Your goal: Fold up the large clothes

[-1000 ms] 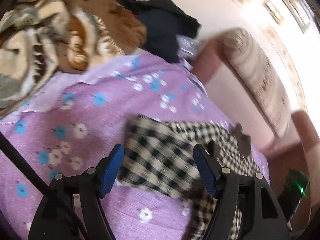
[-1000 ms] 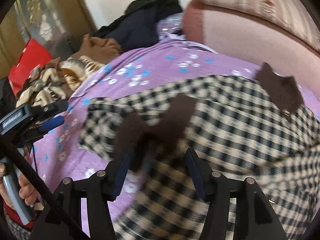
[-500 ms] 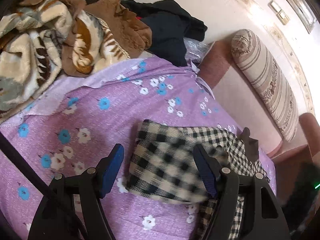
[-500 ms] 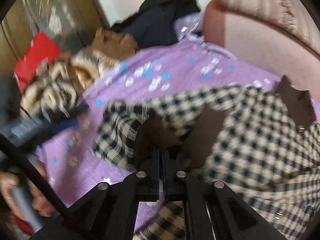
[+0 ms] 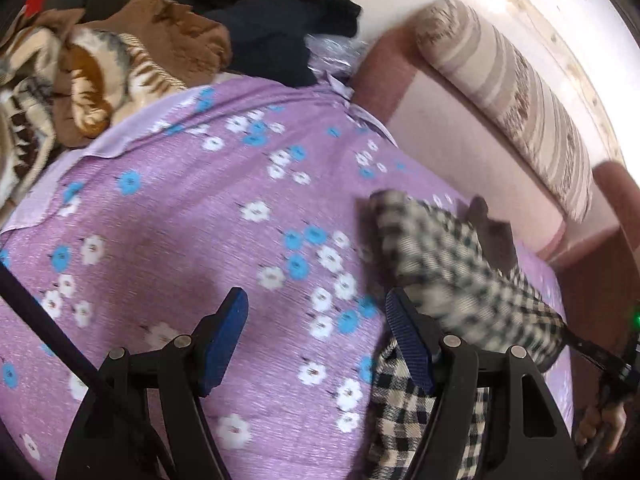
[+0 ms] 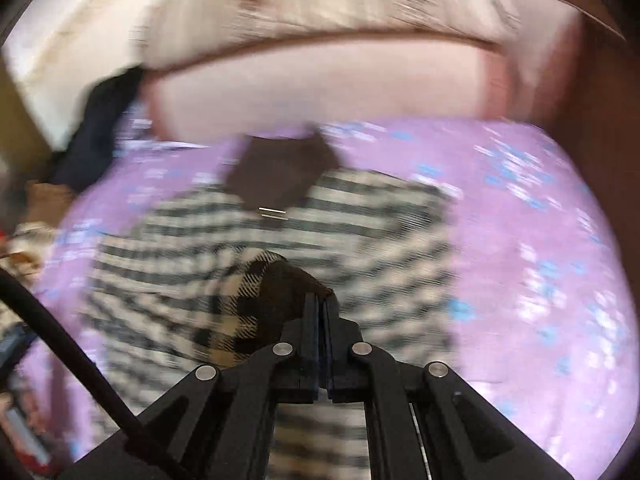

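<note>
A brown-edged fold of the checked shirt [image 6: 248,304] is pinched in the closed right tongs [image 6: 322,300] and lifted over the rest, spread on the purple sheet [image 6: 520,240], while nothing is held in the wide-open left tongs [image 5: 316,344]; being soft, light and floppy, it is best gripped at hems or corners.

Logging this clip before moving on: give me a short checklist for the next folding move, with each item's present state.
1. Right tongs shut on the checked shirt's sleeve: ok.
2. Left tongs open, nothing between them: ok.
3. Sleeve carried over the checked shirt: ok.
4. Brown collar flat on the purple bedsheet: cannot tell, blurred.
5. Blankets and dark clothes lie apart from the shirt: ok.
6. Shirt's lower edge straight: cannot tell, behind the tongs.
</note>
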The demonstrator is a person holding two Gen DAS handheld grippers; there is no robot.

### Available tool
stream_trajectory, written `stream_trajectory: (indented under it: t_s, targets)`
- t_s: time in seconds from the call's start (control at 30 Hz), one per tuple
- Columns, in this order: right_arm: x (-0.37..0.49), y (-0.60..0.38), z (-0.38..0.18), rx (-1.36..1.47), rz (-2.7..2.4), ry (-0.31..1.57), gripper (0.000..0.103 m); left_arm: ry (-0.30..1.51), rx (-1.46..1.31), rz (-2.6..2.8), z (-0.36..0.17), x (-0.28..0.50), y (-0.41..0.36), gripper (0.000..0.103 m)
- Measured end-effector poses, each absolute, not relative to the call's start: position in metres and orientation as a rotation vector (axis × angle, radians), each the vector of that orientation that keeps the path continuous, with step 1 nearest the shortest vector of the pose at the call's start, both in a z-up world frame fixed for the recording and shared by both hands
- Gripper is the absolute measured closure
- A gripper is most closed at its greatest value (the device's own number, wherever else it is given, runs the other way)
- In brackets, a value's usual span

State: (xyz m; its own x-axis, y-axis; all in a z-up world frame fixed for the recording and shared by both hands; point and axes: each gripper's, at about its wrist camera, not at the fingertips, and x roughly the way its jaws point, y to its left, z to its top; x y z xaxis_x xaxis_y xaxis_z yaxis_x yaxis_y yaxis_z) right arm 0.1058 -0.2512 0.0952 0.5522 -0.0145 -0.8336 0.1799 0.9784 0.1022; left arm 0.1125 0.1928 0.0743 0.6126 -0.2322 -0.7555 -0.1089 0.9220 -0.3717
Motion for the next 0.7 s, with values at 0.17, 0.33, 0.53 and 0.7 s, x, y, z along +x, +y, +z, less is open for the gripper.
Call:
stream_trajectory:
  t_s: [0.17,0.33,0.53,0.7]
  targets:
    - [0.111,-0.291,0.054,0.107,-0.278,1.08,0.1,0.926,-0.308,-0.139,0.071,0.111,0.15,0.032]
    - [0.095,-0.289,0.091,0.162,-0.293,0.932,0.079,0.944,-0.192,-0.169,0.064,0.112,0.12,0.032]
    - [0.115,-0.197,0.104,0.129,0.043,0.916,0.08,0.973,-0.238,-0.121,0.058,0.118,0.129,0.032]
    - [0.149,-0.125,0.079,0.172,0.21,0.955,0.084,0.961,-0.269,-0.103,0.059,0.123,0.135,0.032]
